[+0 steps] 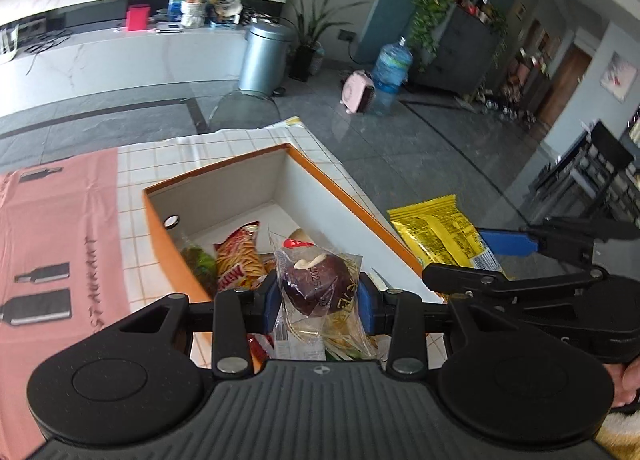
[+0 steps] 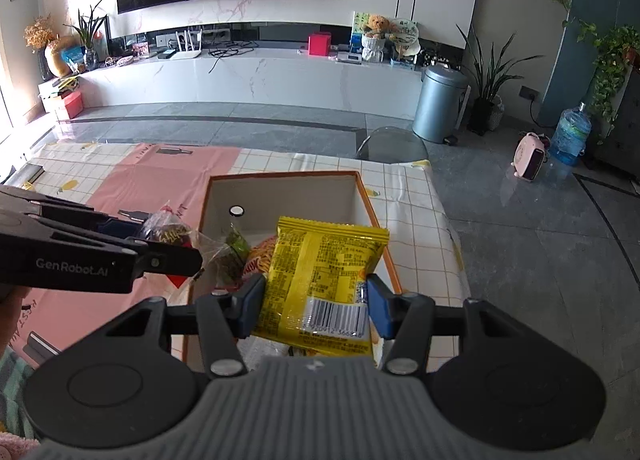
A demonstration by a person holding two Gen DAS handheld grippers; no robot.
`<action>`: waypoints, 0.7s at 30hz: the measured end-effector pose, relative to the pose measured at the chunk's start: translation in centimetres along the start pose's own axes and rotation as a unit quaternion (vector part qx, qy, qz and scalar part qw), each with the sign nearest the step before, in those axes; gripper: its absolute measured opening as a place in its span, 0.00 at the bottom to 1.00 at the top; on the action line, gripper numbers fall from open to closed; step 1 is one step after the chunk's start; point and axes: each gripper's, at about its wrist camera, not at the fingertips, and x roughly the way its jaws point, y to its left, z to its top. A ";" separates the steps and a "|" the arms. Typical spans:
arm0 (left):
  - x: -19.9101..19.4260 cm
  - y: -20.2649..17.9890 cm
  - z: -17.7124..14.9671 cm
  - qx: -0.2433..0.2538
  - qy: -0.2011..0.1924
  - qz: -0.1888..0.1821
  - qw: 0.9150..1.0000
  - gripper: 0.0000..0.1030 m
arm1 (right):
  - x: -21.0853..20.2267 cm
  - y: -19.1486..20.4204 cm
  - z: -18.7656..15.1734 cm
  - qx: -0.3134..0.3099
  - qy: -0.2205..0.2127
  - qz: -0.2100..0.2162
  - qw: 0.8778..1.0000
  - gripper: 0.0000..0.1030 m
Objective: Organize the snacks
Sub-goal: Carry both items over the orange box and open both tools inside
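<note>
We see a clear plastic packet with a dark brown bun [image 1: 316, 288] held upright over the white-lined orange cardboard box [image 1: 320, 176]. A flat yellow foil snack packet [image 2: 324, 280] hangs above it too. Inside lie a red-and-yellow crisp bag [image 1: 238, 256] and a green packet [image 1: 200, 264].

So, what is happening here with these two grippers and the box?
A person is sorting snacks with a handheld gripper in each hand. The left gripper is shut on a dark brown pastry in a clear plastic wrapper. The right gripper is shut on a flat yellow snack packet. Both are held above the open orange cardboard box with a white inside, which stands on the checked tablecloth and already contains a few snack bags.
</note>
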 end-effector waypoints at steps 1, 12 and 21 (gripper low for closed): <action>0.7 -0.3 0.3 0.007 0.006 0.002 1.000 0.42 | 0.6 -0.5 0.1 -0.005 0.009 -0.001 1.000 0.50; 8.5 -1.6 0.7 0.087 0.089 0.025 0.992 0.42 | 8.7 -2.7 -0.3 -0.070 0.091 0.008 0.993 0.50; 12.0 -0.4 0.9 0.102 0.133 0.027 0.986 0.42 | 14.4 -2.5 -0.7 -0.089 0.136 0.028 0.986 0.50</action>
